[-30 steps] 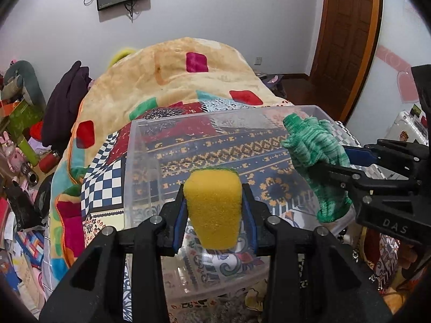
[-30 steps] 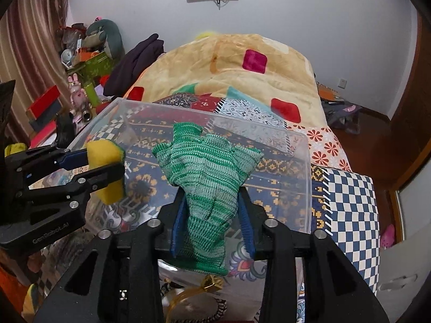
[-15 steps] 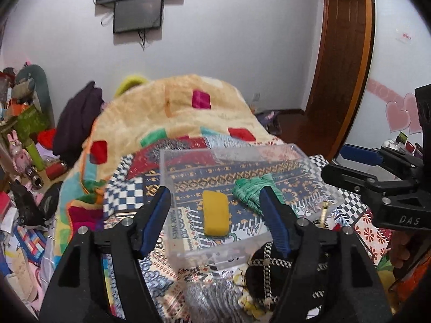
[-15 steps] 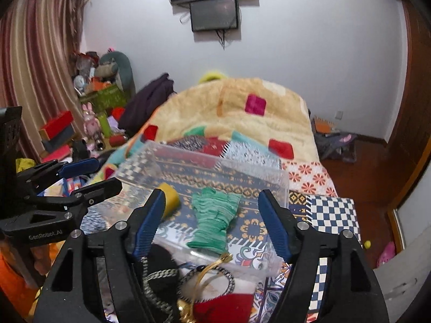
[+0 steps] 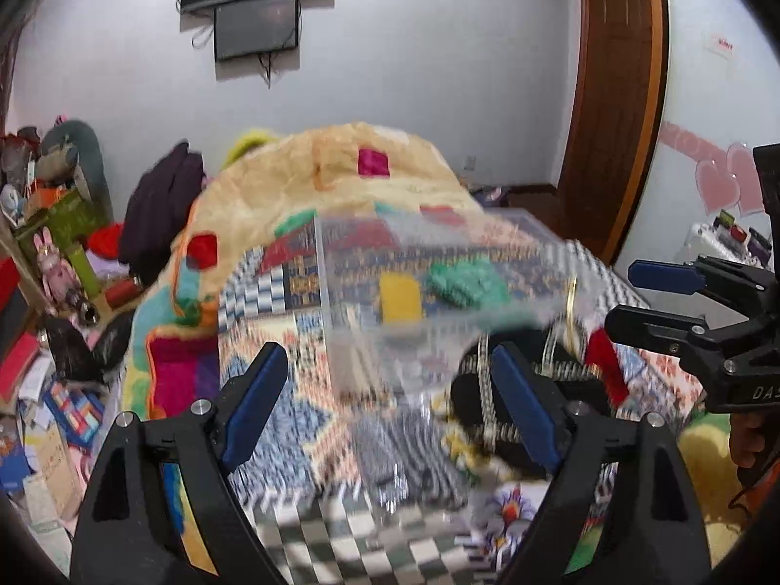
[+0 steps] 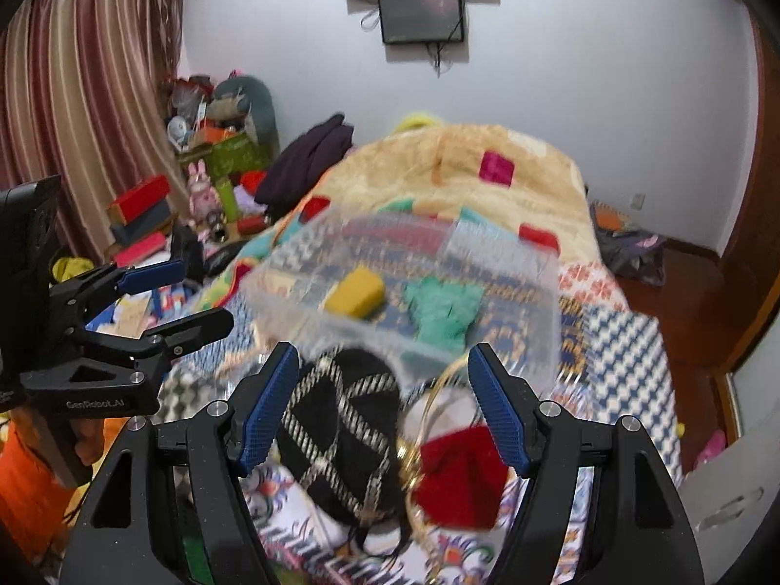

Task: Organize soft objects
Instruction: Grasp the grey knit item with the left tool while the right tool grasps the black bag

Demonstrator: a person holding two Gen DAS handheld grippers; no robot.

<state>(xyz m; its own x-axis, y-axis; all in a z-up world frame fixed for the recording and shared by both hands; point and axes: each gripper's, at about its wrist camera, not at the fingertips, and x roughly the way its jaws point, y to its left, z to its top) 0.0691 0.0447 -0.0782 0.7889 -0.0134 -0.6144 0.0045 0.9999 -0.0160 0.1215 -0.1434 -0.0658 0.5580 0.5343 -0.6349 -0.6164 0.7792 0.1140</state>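
Note:
A yellow sponge (image 5: 399,297) (image 6: 355,291) and a green knitted glove (image 5: 465,282) (image 6: 446,309) lie side by side inside the clear plastic bin (image 5: 341,341) (image 6: 551,341) on the bed. My left gripper (image 5: 385,360) (image 6: 204,292) hangs back from the bin; its jaws are opening and nothing is between them. My right gripper (image 6: 384,358) (image 5: 624,295) is open and empty, above a black pouch with pale stripes (image 6: 341,429) (image 5: 468,399), a red cloth (image 6: 460,477) and a gold hoop (image 6: 434,404) in front of the bin.
The patterned quilt (image 5: 273,302) and a tan blanket (image 6: 463,170) cover the bed. Boxes, toys and dark clothes (image 6: 312,156) crowd the left side. A wooden door (image 5: 614,97) stands at the right, and a screen (image 6: 419,14) hangs on the far wall.
Both grippers opened and let go, the sponge and the glove now lying in the bin. Both have drawn back and a little up, so the bin looks smaller.

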